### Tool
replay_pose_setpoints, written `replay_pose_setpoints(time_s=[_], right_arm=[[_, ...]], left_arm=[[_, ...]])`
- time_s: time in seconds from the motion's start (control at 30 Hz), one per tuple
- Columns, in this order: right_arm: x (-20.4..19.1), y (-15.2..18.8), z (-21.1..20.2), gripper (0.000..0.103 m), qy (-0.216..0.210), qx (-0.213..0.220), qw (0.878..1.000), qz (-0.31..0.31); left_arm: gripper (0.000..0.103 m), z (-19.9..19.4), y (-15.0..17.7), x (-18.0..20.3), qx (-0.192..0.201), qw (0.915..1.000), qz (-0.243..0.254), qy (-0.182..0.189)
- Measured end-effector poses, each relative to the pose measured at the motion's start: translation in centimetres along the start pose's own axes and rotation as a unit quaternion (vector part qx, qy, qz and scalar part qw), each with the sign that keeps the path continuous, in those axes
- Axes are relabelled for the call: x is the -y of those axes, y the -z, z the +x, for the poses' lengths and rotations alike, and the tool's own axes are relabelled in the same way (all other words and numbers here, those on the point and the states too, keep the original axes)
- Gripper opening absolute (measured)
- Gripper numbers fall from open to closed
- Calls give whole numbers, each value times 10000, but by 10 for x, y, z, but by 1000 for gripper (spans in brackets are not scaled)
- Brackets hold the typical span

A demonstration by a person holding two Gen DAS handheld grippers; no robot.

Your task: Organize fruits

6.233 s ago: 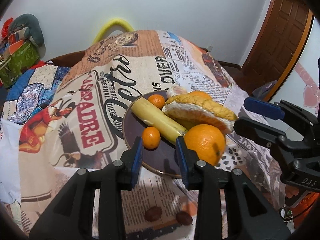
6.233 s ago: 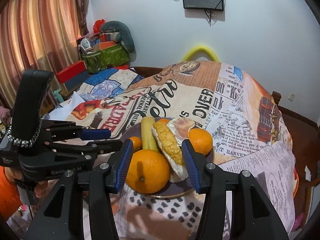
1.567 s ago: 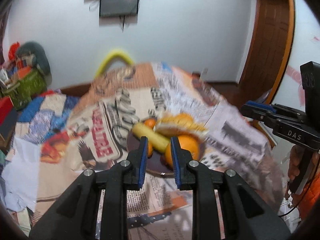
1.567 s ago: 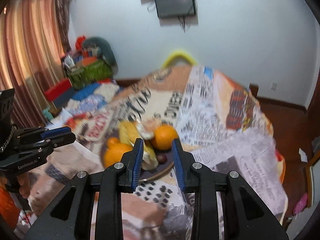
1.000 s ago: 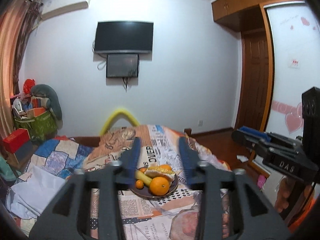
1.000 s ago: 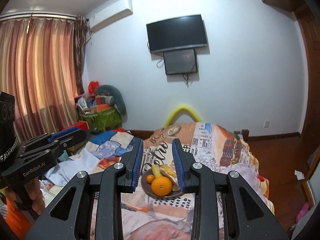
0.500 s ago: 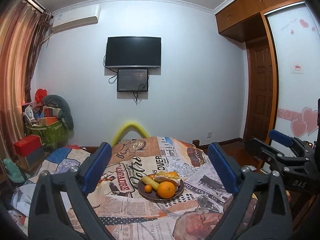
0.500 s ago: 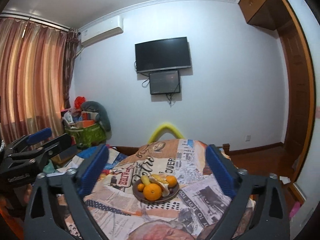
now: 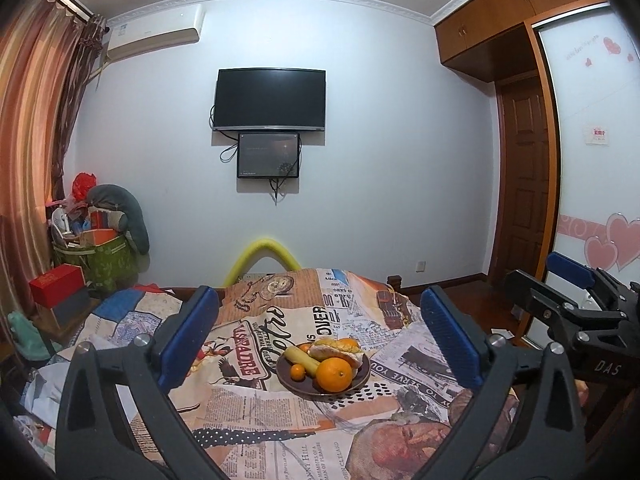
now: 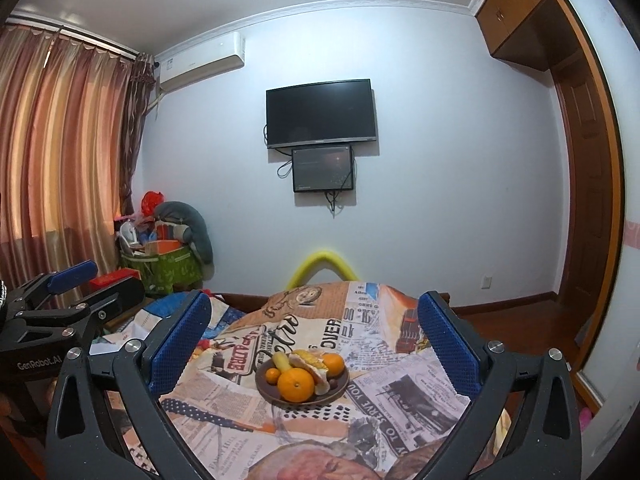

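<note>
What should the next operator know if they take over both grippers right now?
Left gripper: open, empty.
Right gripper: open, empty, also back from the table.
Fruit: large orange, banana, small orange and a peeled piece sit together on the dark plate on the newspaper-print cloth.
Done: fruit appears gathered on the plate.
Left: probably nothing; check for strays out of view.

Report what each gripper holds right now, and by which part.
Nothing is held. The left gripper and right gripper both stand open and empty; the fruit lies on the plate.
</note>
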State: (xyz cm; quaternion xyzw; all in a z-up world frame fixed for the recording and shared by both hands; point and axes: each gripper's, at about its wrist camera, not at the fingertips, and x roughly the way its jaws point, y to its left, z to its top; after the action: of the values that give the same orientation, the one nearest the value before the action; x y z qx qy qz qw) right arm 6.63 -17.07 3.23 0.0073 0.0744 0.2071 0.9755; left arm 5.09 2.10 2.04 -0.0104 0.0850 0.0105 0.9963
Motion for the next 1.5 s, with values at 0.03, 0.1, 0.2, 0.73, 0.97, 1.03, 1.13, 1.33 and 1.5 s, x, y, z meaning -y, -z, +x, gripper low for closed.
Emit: replay_pose_setpoints(time_s=[0.03,0.1,0.2,0.73,0.97,1.03,1.13,1.33,1.5], right_arm=[[0,0,0,103,-3,1,10000,10],[1,0,-1,103,-5,-4,10000,22],[1,0,-1,103,17,13,10000,31],[1,-4,-5,103,56,52,10000,3],[1,-5,-5,103,41,44,10000,26],[1,-5,-4,103,28,30,10000,39],[1,-5,-4,103,27,29,10000,41],[2,-5,-4,103,50,17,10000,21],[2,-4,-4,103,62,-18,10000,24]], left_arm=[[102,0,0,0,0,10000,5,7],[103,-1,1,0,-3,10000,5,22],[103,-1,1,1,-3,10000,6,32],[103,-1,2,1,-28,10000,21,46],[103,3,2,1,-58,9999,8,92],[103,4,1,1,-71,9999,3,117],[103,5,2,-1,-74,9999,-5,147],[103,6,2,-2,-60,9999,-2,144],[103,7,3,-4,-90,9998,-17,181]])
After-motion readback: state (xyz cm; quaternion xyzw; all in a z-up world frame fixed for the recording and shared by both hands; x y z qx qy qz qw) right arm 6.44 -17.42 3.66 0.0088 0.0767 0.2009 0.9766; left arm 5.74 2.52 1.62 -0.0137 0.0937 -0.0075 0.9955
